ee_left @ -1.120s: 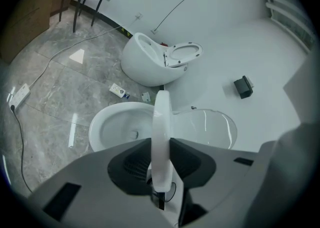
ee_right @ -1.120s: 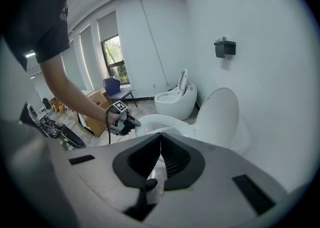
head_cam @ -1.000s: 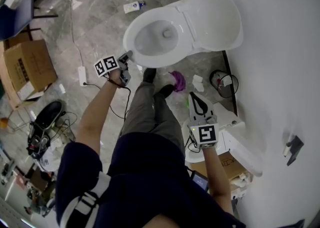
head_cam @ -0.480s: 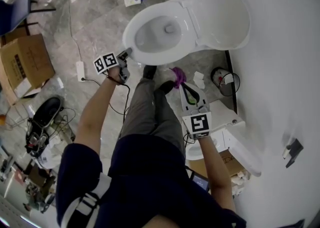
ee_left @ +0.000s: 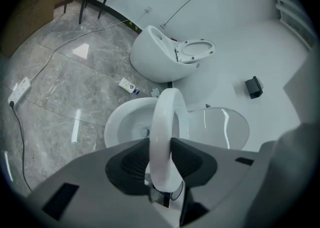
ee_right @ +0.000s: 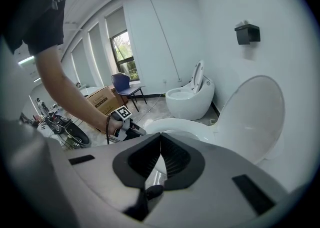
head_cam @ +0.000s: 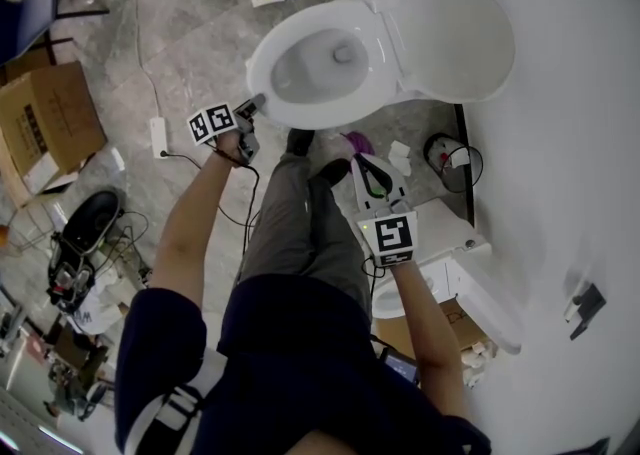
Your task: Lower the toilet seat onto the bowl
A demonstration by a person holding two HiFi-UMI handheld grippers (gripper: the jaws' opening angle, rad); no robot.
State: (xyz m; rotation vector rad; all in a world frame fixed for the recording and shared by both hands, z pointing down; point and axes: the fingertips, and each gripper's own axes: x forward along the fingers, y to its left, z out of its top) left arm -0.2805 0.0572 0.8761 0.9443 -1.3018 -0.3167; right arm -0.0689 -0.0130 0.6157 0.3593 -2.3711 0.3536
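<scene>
The white toilet bowl stands at the top of the head view with its lid raised against the wall. My left gripper is at the bowl's front edge, shut on the front rim of the toilet seat. In the left gripper view the seat runs edge-on between the pads, with the bowl to its left and the lid to its right. My right gripper hangs beside the toilet's near side, shut and empty; its pads meet.
The person's legs and shoes stand right before the bowl. A purple item lies by them. A cardboard box, a power strip with cable and a black bag lie at the left. A second toilet stands beyond.
My right gripper has moved up toward the toilet's near side. My left gripper stays at the bowl's front edge with the seat rim in it.
</scene>
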